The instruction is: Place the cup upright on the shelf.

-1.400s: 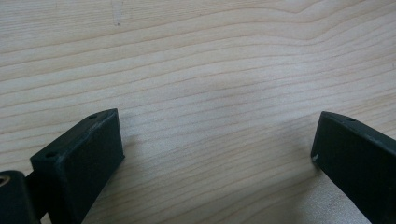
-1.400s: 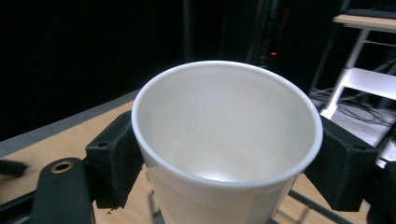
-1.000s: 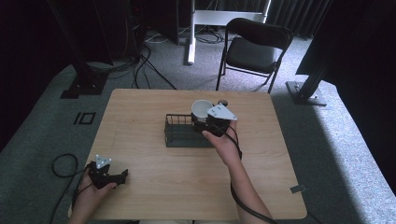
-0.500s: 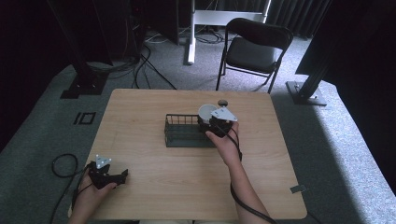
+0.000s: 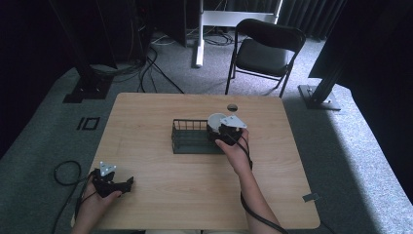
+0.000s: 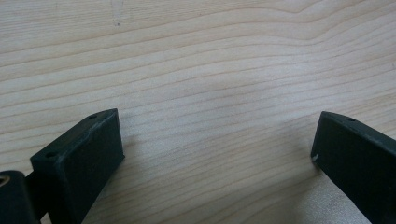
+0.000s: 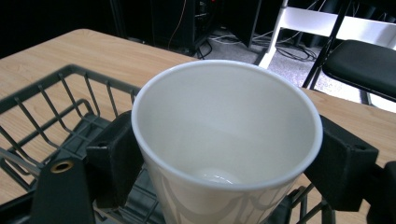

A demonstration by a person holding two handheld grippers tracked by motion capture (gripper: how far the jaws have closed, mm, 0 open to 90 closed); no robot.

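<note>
Plainly unlabelled white cup (image 7: pixel 227 140) clamped in right tongs (image 7: pixel 229 158); left tongs (image 6: pixel 219 154) apart.

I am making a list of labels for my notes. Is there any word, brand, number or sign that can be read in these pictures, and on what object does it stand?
None can be read: the white cup, the wire basket, the table and both grippers carry no visible text.

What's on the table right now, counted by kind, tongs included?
White cup: 1
Black wire basket: 1
Tongs: 2, the left tongs empty, the right tongs gripping the cup
Total: 4
</note>
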